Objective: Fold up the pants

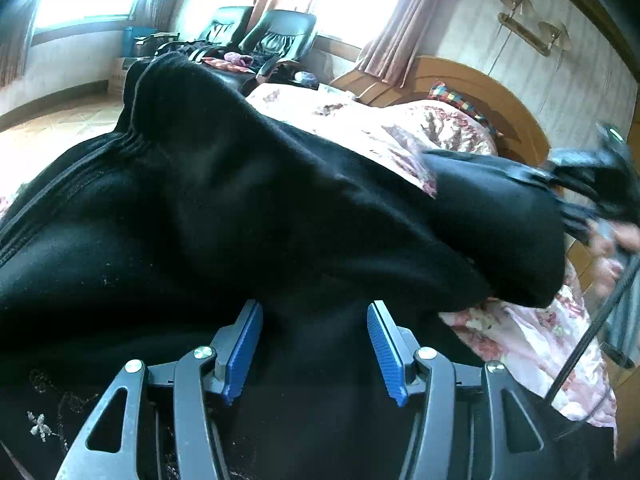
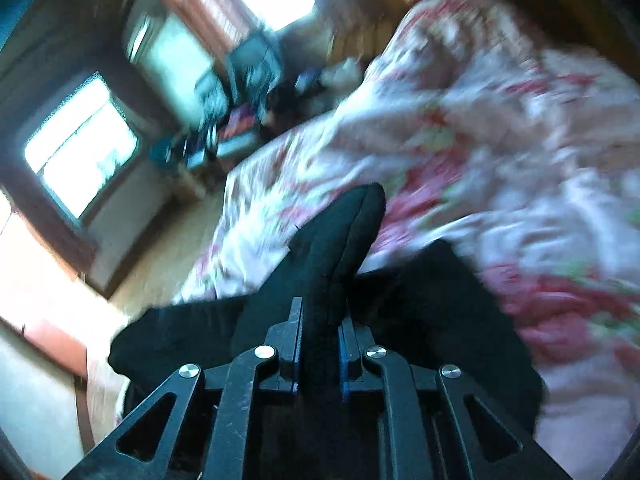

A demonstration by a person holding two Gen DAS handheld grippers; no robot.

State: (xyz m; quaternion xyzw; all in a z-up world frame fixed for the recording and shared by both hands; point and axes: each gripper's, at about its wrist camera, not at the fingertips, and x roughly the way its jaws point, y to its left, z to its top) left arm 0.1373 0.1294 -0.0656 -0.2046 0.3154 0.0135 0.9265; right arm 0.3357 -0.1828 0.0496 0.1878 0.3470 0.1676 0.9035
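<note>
Black pants [image 1: 208, 216] lie bunched on a floral bedspread [image 1: 404, 128], filling most of the left wrist view, elastic waistband at the upper left. My left gripper [image 1: 315, 312] is open just above the black cloth, its blue pads [image 1: 242, 354] apart with nothing between them. My right gripper [image 2: 320, 320] is shut on a fold of the pants [image 2: 340, 240], which sticks up between its jaws. The right gripper also shows blurred at the right edge of the left wrist view [image 1: 580, 184], holding the pants' far end. The right wrist view is motion-blurred.
The floral bedspread [image 2: 500, 140] covers the bed, with a wooden headboard [image 1: 472, 88] behind. Two black chairs [image 1: 276, 36] and clutter stand by bright windows beyond the bed. Wooden floor [image 2: 160, 264] lies to the left of the bed.
</note>
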